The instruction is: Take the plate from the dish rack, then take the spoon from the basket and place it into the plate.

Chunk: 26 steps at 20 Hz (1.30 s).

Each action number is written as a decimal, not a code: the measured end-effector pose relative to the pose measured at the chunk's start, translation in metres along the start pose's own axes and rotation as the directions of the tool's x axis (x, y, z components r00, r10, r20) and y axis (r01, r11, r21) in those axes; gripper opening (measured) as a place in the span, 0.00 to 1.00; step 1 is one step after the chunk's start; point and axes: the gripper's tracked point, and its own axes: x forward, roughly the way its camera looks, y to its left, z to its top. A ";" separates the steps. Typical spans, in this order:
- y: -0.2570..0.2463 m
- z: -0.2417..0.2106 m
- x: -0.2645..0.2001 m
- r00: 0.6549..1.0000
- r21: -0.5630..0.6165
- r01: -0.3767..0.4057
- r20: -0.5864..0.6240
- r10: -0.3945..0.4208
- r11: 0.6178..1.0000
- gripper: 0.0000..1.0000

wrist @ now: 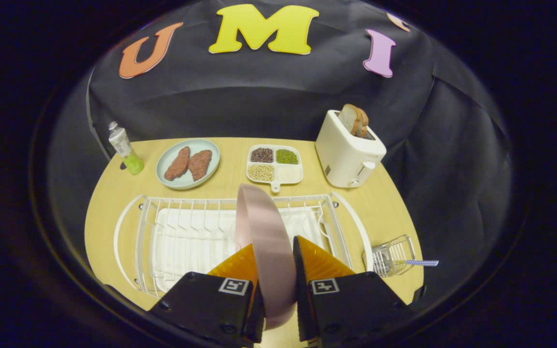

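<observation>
A pink plate (264, 232) stands on edge between my two fingers, and my gripper (274, 253) is shut on its rim. The plate rises above the white wire dish rack (186, 237), which lies just ahead of the fingers on the wooden table. To the right of the rack stands a small wire basket (394, 256). A spoon with a blue checked handle (421, 263) lies in it, the handle poking out to the right.
Beyond the rack are a pale plate with two pieces of meat (189, 163), a divided tray of beans (274, 164), a white toaster with bread (348, 147) and a small bottle (124, 147). The table's bare wood (389, 212) runs right of the rack.
</observation>
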 end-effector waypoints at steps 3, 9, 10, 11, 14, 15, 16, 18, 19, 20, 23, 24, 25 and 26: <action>-0.005 0.007 -0.015 0.999 0.001 -0.002 0.032 0.002 1.000 0.33; -0.015 -0.006 -0.059 0.984 0.029 -0.147 0.106 0.143 0.989 0.31; -0.018 -0.013 -0.066 0.978 0.039 -0.182 0.111 0.176 0.983 0.31; -0.021 -0.022 -0.074 0.970 0.051 -0.220 0.118 0.212 0.974 0.31; -0.035 -0.052 -0.091 0.942 0.073 -0.316 0.146 0.303 0.946 0.31; -0.041 -0.065 -0.094 0.932 0.087 -0.345 0.154 0.329 0.935 0.31; -0.046 -0.078 -0.097 0.920 0.104 -0.375 0.160 0.356 0.921 0.31; -0.053 -0.110 -0.096 0.898 0.138 -0.431 0.159 0.410 0.892 0.31; -0.056 -0.130 -0.092 0.887 0.160 -0.458 0.149 0.437 0.875 0.31; -0.059 -0.145 -0.087 0.879 0.176 -0.476 0.139 0.457 0.862 0.31; -0.066 -0.193 -0.065 0.859 0.234 -0.512 0.111 0.500 0.826 0.31; -0.068 -0.205 -0.057 0.852 0.250 -0.522 0.108 0.512 0.815 0.31; -0.068 -0.216 -0.048 0.847 0.260 -0.528 0.100 0.522 0.808 0.31; -0.068 -0.222 -0.040 0.843 0.274 -0.533 0.098 0.528 0.800 0.31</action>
